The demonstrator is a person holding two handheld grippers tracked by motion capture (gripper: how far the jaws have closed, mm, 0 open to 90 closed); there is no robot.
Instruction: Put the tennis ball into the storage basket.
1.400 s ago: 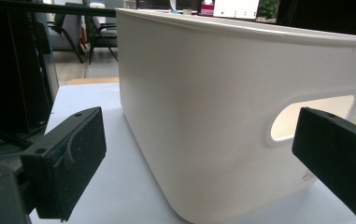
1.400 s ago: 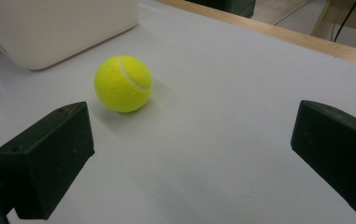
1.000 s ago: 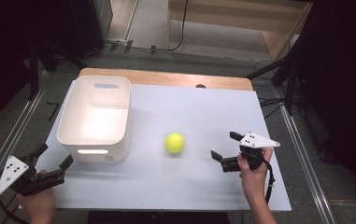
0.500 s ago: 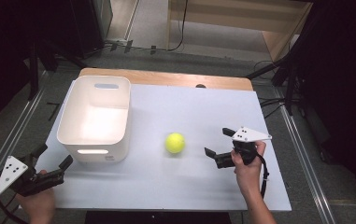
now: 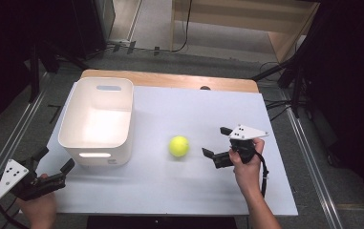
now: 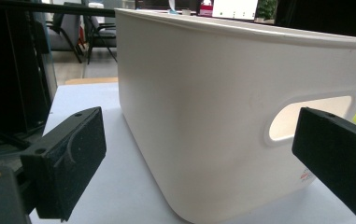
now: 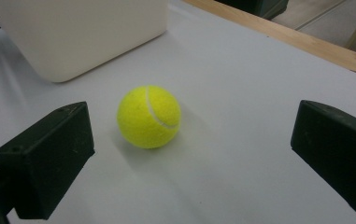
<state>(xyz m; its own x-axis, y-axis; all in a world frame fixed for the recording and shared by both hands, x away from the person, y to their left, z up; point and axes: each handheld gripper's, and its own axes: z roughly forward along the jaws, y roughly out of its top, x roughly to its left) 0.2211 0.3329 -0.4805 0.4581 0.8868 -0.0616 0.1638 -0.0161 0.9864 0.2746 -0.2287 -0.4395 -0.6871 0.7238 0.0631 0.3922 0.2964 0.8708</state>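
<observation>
— Tennis ball (image 7: 149,116) first: how does it sit to the right gripper (image 5: 218,145)?

— Jaws spread wide, nothing between the pads yet. In the right gripper view the ball lies straight ahead of them, a little toward the left jaw, resting on the white table (image 5: 170,200) with bare board all round it. Being round, it has no long axis to line up with; the approach only needs the gap centred on it.

— And the other hand?

— The left gripper (image 5: 55,169) is at the near left corner, jaws also wide and empty, looking at the side wall of the white bin (image 5: 96,117). The bin stands between it and the ball, so the right one is plainly nearer.

— What changed against the earlier frames?

— The right gripper has come in leftward toward the ball, from well apart to near. Ball, bin and left gripper are where they were.
</observation>
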